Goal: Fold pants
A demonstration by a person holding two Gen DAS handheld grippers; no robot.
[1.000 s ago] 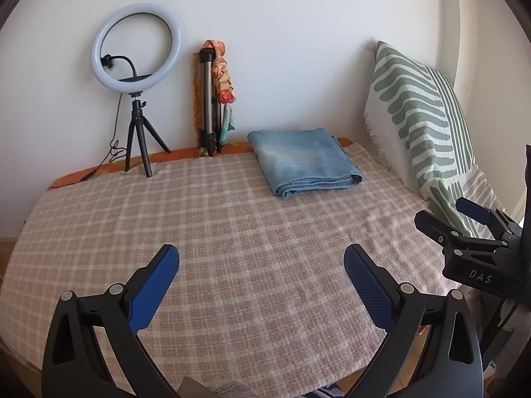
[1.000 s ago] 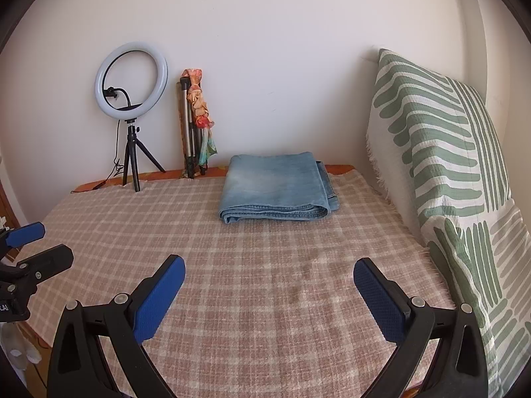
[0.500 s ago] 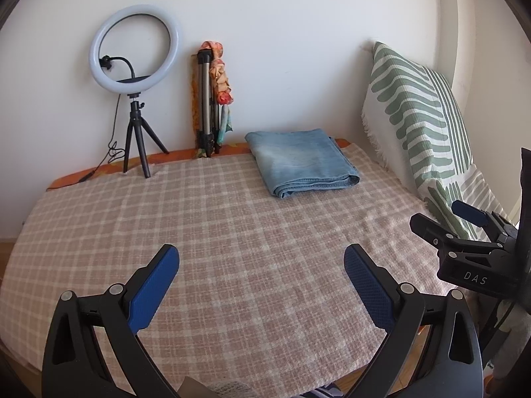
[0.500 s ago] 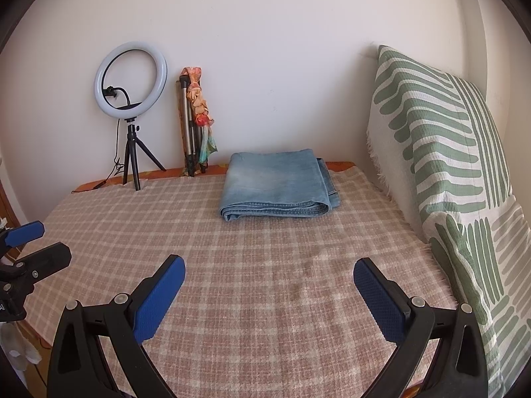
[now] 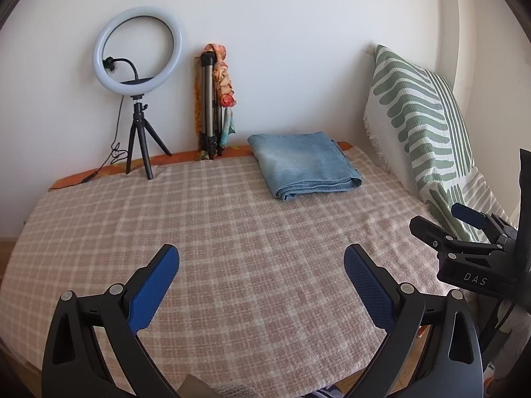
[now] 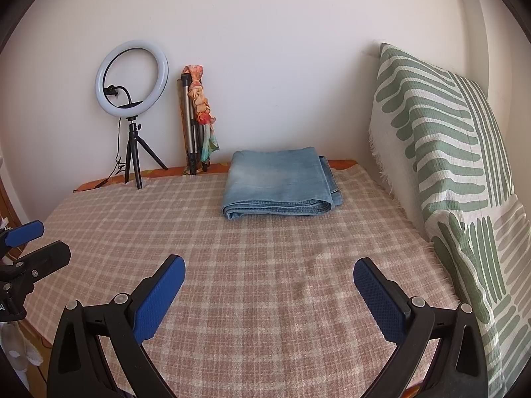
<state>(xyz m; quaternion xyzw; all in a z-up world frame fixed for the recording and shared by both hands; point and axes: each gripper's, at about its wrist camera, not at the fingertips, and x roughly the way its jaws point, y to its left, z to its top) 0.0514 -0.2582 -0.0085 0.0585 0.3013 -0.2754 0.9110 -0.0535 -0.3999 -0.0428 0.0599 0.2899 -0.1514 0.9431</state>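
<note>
Light blue denim pants (image 5: 303,162) (image 6: 280,184) lie folded into a compact rectangle at the far side of the plaid-covered bed, near the wall. My left gripper (image 5: 262,285) is open above the near part of the bed, nothing between its blue pads, well short of the pants. My right gripper (image 6: 268,293) is open too and empty, also far from the pants. In the left wrist view the right gripper (image 5: 448,220) shows at the right edge; in the right wrist view the left gripper (image 6: 33,242) shows at the left edge.
A pink plaid cover (image 5: 215,232) (image 6: 265,248) spreads over the bed. A ring light on a small tripod (image 5: 137,76) (image 6: 131,99) and a folded tripod with a scarf (image 5: 215,99) (image 6: 197,116) stand against the wall. A green-striped pillow (image 5: 418,122) (image 6: 441,139) leans at the right.
Both grippers have drifted slightly back from the pants, still open. The pants have not moved.
</note>
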